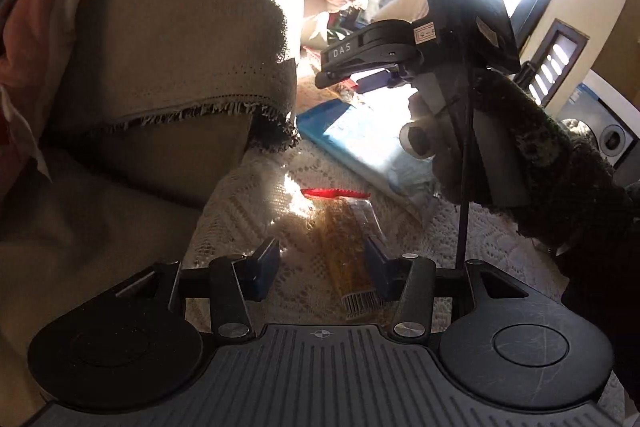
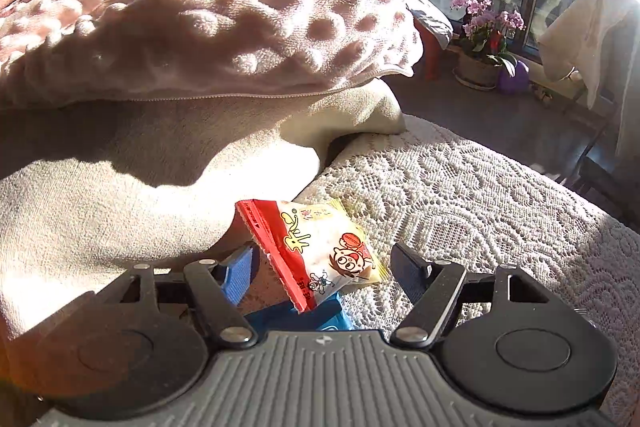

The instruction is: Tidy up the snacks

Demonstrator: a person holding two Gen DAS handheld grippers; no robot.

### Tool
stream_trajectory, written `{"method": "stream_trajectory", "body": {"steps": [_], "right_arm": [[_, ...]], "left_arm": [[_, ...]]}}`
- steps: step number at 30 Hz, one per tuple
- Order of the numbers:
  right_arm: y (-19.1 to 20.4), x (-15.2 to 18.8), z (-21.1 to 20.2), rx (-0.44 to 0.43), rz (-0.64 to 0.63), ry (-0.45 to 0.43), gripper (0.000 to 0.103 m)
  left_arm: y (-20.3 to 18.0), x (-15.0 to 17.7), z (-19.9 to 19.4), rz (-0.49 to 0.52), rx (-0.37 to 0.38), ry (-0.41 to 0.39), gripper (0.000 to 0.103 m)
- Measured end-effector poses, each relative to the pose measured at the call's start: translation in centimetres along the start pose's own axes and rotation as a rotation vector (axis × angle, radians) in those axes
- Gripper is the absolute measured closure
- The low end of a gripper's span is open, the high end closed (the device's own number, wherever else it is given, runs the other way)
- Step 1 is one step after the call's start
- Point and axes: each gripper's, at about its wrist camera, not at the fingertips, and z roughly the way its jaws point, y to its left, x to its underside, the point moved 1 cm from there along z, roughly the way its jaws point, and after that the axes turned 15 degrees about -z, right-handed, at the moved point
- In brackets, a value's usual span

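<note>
Right gripper [image 2: 320, 267] jaws part-open round red-white cartoon snack packet [image 2: 320, 251], unpinched; left gripper [image 1: 324, 259] jaws part-open over clear amber packet [image 1: 348, 255], ready to gather.

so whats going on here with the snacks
A person holds a claw in each hand over a lace-covered seat. The left claw is open around a clear packet of brown sticks lying on the lace. The right claw is open around a red and white cartoon packet, with a blue packet beneath.
</note>
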Motion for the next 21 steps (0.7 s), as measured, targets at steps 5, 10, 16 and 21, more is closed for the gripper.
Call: {"method": "stream_trajectory", "body": {"steps": [5, 10, 16, 21], "right_arm": [[-1.7, 1.7, -5.7, 0.008, -0.056, -0.059, 0.090], [-3.6, 5.5, -11.3, -0.056, -0.056, -0.033, 0.089], [-3.4, 8.9, -15.4, -0.146, -0.109, -0.041, 0.044], [-0.8, 8.2, -13.5, -0.155, -0.215, -0.054, 0.022]], "left_arm": [[0.1, -0.4, 0.8, -0.043, 0.030, 0.001, 0.051], [-2.3, 0.4, 2.0, -0.019, 0.099, 0.068, 0.051], [-4.8, 1.6, 1.9, 0.060, 0.107, 0.088, 0.051], [-3.8, 0.9, 1.1, 0.066, 0.018, 0.044, 0.051]]}}
